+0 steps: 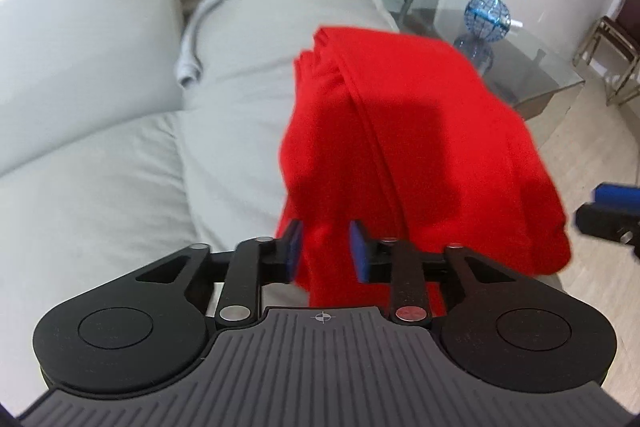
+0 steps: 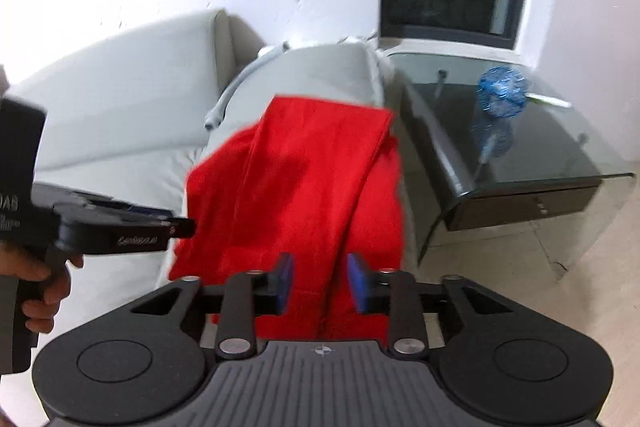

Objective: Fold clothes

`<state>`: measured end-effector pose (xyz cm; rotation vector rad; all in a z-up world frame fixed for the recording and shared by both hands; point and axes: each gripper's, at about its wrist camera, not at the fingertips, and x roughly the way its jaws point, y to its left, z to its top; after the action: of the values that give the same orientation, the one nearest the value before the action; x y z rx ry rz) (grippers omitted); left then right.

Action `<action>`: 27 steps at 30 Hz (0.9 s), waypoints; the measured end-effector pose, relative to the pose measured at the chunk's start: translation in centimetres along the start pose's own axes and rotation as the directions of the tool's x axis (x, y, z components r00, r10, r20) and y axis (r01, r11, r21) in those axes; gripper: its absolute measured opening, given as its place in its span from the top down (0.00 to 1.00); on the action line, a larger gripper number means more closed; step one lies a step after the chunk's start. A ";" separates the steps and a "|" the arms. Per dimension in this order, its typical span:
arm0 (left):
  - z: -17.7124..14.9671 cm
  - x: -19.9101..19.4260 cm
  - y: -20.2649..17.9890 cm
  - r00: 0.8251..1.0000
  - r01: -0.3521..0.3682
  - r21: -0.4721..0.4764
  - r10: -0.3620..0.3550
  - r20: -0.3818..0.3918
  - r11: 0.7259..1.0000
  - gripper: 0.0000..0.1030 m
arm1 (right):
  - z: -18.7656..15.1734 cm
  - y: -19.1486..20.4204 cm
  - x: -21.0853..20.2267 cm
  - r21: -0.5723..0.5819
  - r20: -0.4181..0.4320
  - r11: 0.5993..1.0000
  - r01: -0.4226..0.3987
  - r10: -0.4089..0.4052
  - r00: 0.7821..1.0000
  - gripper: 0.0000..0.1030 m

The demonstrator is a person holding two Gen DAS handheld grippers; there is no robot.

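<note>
- The folded bright red cloth garment [image 1: 400,131] lay draped over the padded arm of the pale grey sofa [image 1: 100,75], its near edge hanging down.
- Your left gripper [image 1: 325,247] and right gripper [image 2: 320,281] both stood apart, pads clear of the fabric; neither gripped anything.
- You did well to let go evenly; judging by the loose left layers, 1 smoothing pass would have tidied them.
- Beside the sofa arm stood a glass side table [image 2: 552,163] bearing a blue wire-ball ornament [image 2: 502,95], under white walls.
</note>
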<state>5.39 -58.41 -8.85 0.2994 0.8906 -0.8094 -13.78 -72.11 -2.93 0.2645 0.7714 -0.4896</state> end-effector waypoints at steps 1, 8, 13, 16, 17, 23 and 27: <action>-0.1 -1.2 0.0 1.000 -0.006 -0.010 0.006 -0.005 1.000 0.60 | 0.3 -0.1 -1.2 0.026 -0.007 1.000 -0.003 0.003 1.000 0.57; -0.8 -10.2 0.1 0.996 -0.078 -0.016 0.078 -0.035 0.997 0.40 | 0.7 1.5 -9.4 0.113 -0.039 0.993 -0.017 0.022 0.999 0.14; -1.1 -15.5 -0.5 0.996 -0.082 -0.015 0.082 -0.025 0.996 0.37 | 0.8 3.6 -13.7 0.093 -0.065 0.996 -0.003 0.009 0.998 0.06; -1.9 -18.6 -1.0 0.996 -0.095 -0.007 0.095 -0.004 0.995 0.37 | 0.9 4.8 -15.5 0.067 -0.073 0.998 -0.001 0.006 0.997 0.04; -2.1 -19.4 -1.1 0.995 -0.101 -0.003 0.101 0.004 0.995 0.37 | 1.0 5.3 -16.3 0.049 -0.077 0.999 0.003 0.001 0.997 0.04; -4.7 -23.7 -2.0 0.989 -0.128 0.032 0.125 0.074 0.991 0.25 | 0.9 7.5 -19.6 -0.044 -0.073 0.998 0.039 -0.042 0.996 0.03; -5.5 -24.7 -2.4 0.994 -0.092 0.043 0.089 0.066 0.995 0.25 | 0.5 8.0 -20.6 -0.048 -0.076 0.998 0.034 -0.037 0.996 0.03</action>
<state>-8.49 -44.67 7.44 0.3501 0.7940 -0.7527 -22.01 -58.77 12.72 0.2274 0.8625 -0.4968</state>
